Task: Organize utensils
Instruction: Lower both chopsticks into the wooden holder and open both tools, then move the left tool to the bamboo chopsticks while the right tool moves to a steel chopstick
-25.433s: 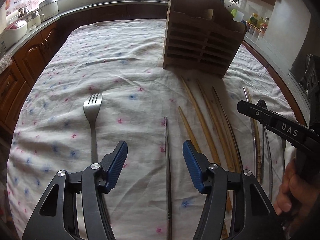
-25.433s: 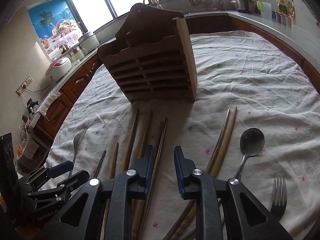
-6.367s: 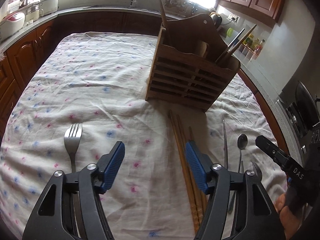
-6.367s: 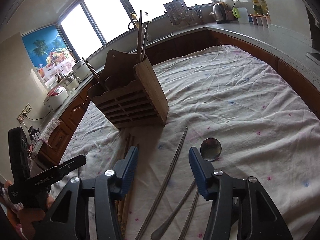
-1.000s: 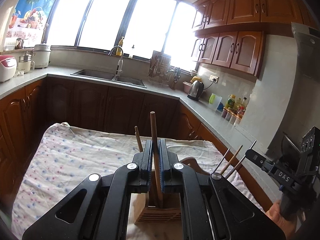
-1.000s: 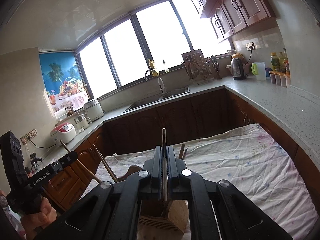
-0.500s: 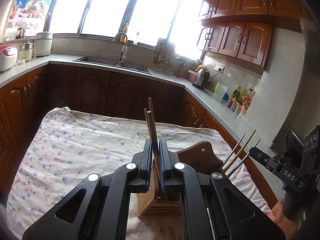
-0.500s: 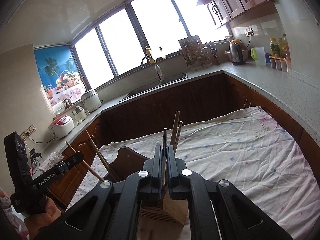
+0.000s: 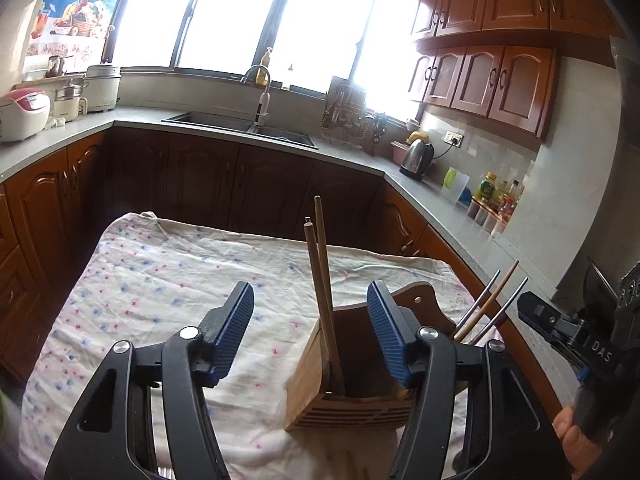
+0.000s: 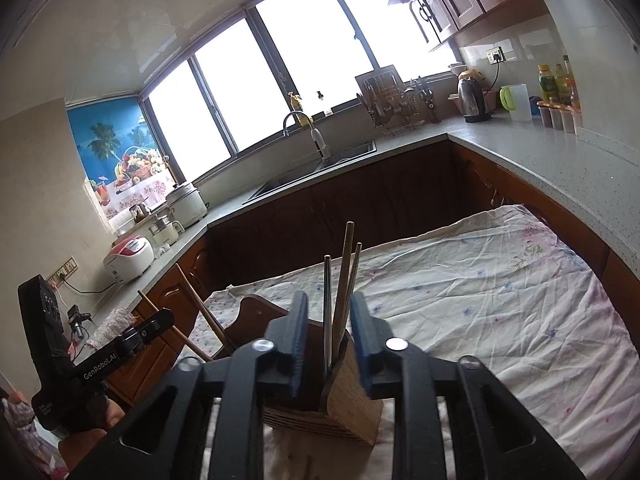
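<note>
Beneath the left gripper, off to its left: flowered tablecloth, rumpled, running away past the left pad. Parted fairly wide, having just been opening; grips nothing. Between the blue pads, touching neither: two wooden chopsticks, standing in the leftmost compartment of the wooden holder, leaning slightly left, tops well above the pad tips. Holder just below and ahead of the claw, right half hidden behind the right pad. Beyond that pad, further right: three more sticks, two metal and one wooden, slanting out of the far-right compartment toward the tip of the right gripper. At the right edge, low: a hand around that other tool's handle.

Left of the right gripper, well apart: the left gripper again, carried by the other hand, with two wooden chopsticks slanting leftward out of the holder's far end just beside its tip. Set at a narrower gap than the left claw, also having just been opening; clamps nothing. Between its pads, free of both: one metal chopstick and two further ones, at least one wooden, near upright in the end compartment of the wooden holder directly under the fingertips. Right of the claw: only tablecloth.
</note>
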